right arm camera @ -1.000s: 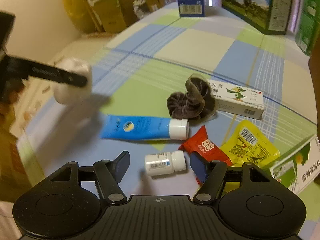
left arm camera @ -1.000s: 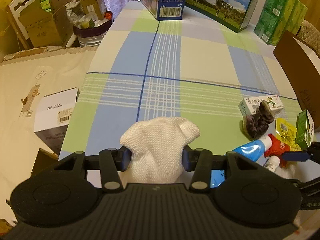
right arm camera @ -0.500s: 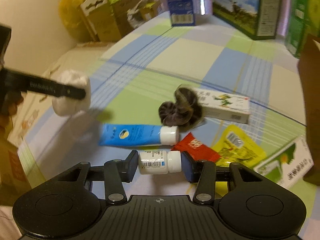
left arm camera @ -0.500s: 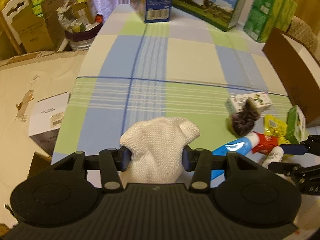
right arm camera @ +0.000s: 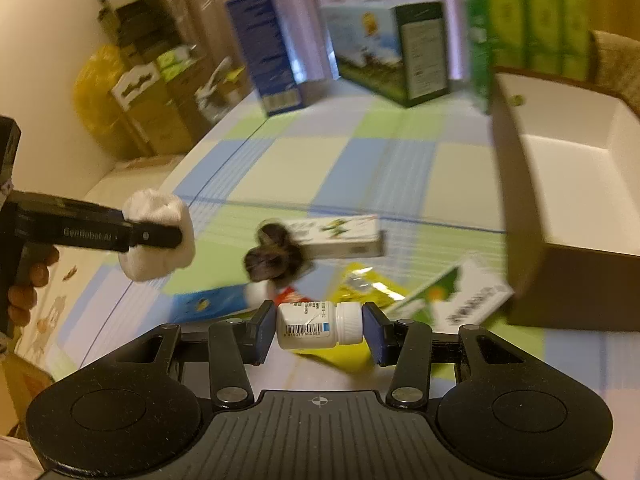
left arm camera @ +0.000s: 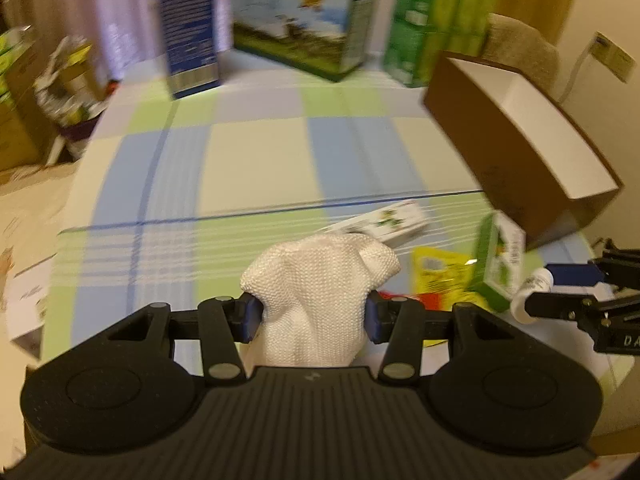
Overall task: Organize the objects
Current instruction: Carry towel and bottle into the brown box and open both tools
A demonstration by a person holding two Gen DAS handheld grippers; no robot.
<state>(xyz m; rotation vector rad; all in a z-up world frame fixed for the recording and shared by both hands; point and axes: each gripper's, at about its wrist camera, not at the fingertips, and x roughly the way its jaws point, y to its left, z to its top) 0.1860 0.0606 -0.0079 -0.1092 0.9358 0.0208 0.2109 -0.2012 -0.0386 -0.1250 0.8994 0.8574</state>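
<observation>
Box sits ahead-right of the right claw: brown outside, white inside, open top, nothing visible in it (far corner partly hidden). Right claw is clamped end-to-end on a small white pill bottle, smooth plastic, barcode label, lying sideways, lifted off the table. Left claw squeezes a white knitted cloth bundle, soft and lumpy, bulging above the fingers. Beyond the right claw on the checked tablecloth: dark scrunchie, long white carton, yellow sachet, blue tube, green-white carton touching the box.
</observation>
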